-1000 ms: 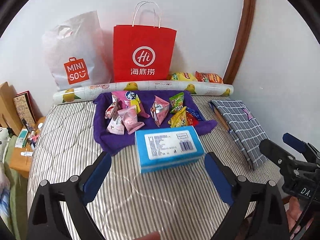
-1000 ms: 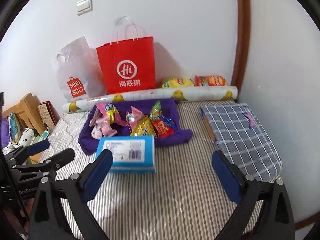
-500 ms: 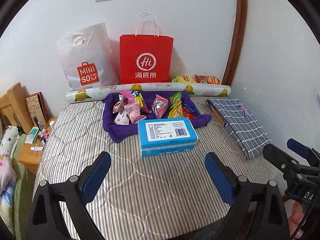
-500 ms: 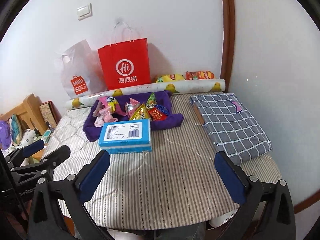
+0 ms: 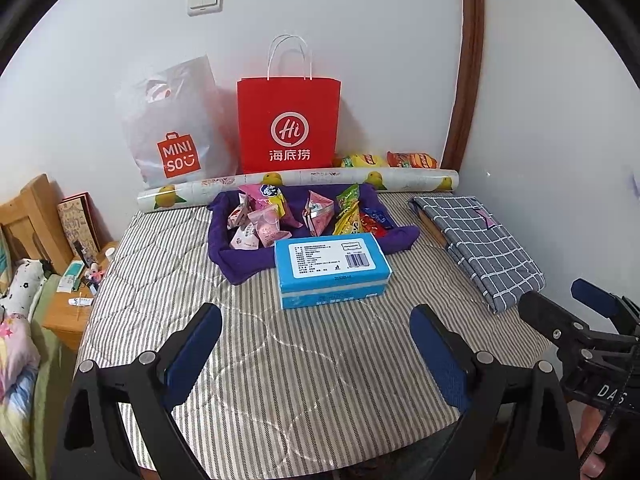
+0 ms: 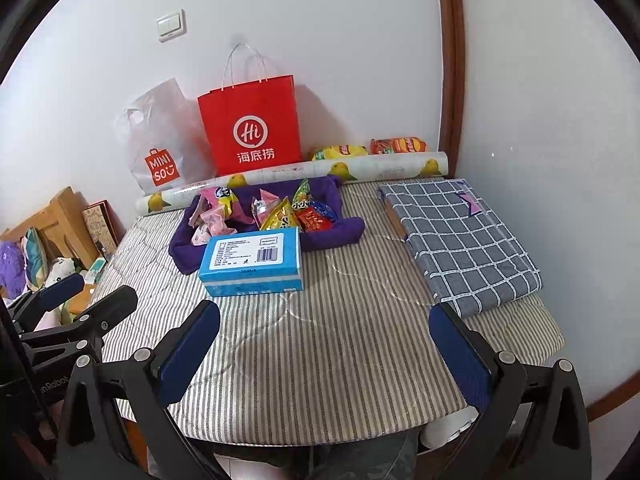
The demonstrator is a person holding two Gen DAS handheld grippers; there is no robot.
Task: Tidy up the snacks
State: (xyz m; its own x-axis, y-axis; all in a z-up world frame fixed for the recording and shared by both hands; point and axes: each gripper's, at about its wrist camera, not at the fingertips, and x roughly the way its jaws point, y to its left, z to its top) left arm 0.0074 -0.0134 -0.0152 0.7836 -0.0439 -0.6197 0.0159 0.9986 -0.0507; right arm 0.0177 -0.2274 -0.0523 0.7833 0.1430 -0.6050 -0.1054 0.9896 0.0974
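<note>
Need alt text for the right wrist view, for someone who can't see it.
Open right gripper hovers over a striped tabletop, holding nothing. Beyond it, a blue rectangular box sits before a purple cloth tray of colourful snack packets; a folded grey checked cloth lies right.

Red paper bag (image 5: 289, 124), checked cloth (image 6: 460, 240)

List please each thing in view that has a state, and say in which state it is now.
left tool: open, holds nothing
right tool: open, holds nothing
blue box: closed, flat on the striped table cover, label up
snack packets: sealed, piled loose on the purple cloth
red paper bag: upright against the wall
white plastic bag: leaning on the wall
patterned roll: rolled up, lying flat
checked cloth: folded
</note>
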